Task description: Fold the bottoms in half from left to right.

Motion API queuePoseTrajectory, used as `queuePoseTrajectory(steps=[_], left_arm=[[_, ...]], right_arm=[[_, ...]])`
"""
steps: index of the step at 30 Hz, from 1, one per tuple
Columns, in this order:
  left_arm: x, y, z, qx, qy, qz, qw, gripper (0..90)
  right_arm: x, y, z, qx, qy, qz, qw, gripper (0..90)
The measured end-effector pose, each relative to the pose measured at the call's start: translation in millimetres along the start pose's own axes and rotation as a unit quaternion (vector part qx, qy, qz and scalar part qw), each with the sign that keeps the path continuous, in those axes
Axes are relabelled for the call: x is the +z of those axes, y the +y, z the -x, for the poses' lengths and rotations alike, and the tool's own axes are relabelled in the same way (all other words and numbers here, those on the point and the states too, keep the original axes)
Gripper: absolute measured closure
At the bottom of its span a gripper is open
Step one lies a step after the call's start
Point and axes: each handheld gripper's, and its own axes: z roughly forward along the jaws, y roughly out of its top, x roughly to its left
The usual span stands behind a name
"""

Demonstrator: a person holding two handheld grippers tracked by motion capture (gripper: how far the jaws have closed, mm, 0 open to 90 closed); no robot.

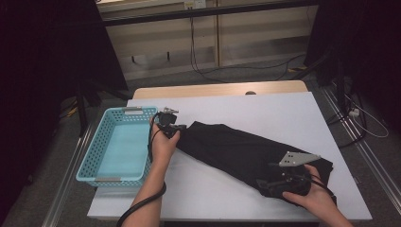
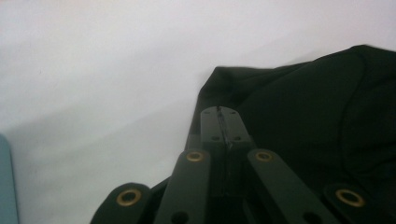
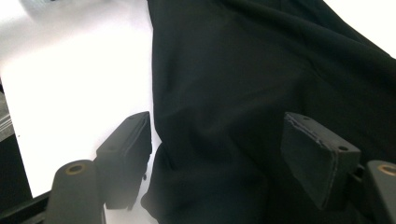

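A long black cloth (image 1: 236, 151) lies slantwise across the white table (image 1: 265, 106). At its upper left end my left gripper (image 1: 181, 128) is shut, and in the left gripper view its jaws (image 2: 219, 116) press together on the cloth's edge (image 2: 299, 107). My right gripper (image 1: 270, 183) sits at the cloth's lower right end, near the table's front edge. Its jaws stand wide apart in the right gripper view (image 3: 219, 140), with a fold of the black cloth (image 3: 243, 84) between them and neither pad pressing on it.
A light blue plastic basket (image 1: 90, 156) stands on the table's left part, close beside my left hand. Bare white table surface lies behind the cloth and in front of it at the middle. Cables run over the floor beyond the table.
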Motion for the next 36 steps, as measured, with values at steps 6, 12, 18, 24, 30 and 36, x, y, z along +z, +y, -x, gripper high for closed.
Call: queuePoseTrajectory(steps=[6, 12, 18, 24, 30, 36], left_arm=[[6.3, -3.8, -1.8, -0.011, -0.007, 0.009, 0.9999, 79.5], [18.2, 2.4, 4.5, -0.015, -0.035, 0.031, 0.9988, 60.1], [32.6, 7.7, 17.0, 0.006, -0.053, 0.032, 0.9981, 56.5], [44.4, 3.1, 27.2, 0.022, -0.065, 0.011, 0.9976, 72.7], [35.4, 4.7, 35.0, 0.035, -0.059, -0.006, 0.9976, 88.5], [16.5, 15.0, 30.1, 0.037, -0.047, 0.013, 0.9981, 89.0]], right_arm=[[-0.4, 0.1, -0.5, -0.002, -0.001, 0.002, 1.0000, 24.4], [0.5, 0.4, -0.7, -0.001, 0.002, 0.000, 1.0000, 24.3], [1.1, 0.2, -0.7, -0.003, 0.005, -0.002, 1.0000, 24.3], [0.2, -0.2, -0.5, -0.002, 0.008, -0.002, 1.0000, 24.2], [0.7, -0.2, -1.3, -0.003, 0.007, -0.003, 1.0000, 24.2], [1.0, 0.5, -2.2, -0.005, 0.008, -0.003, 1.0000, 23.8]])
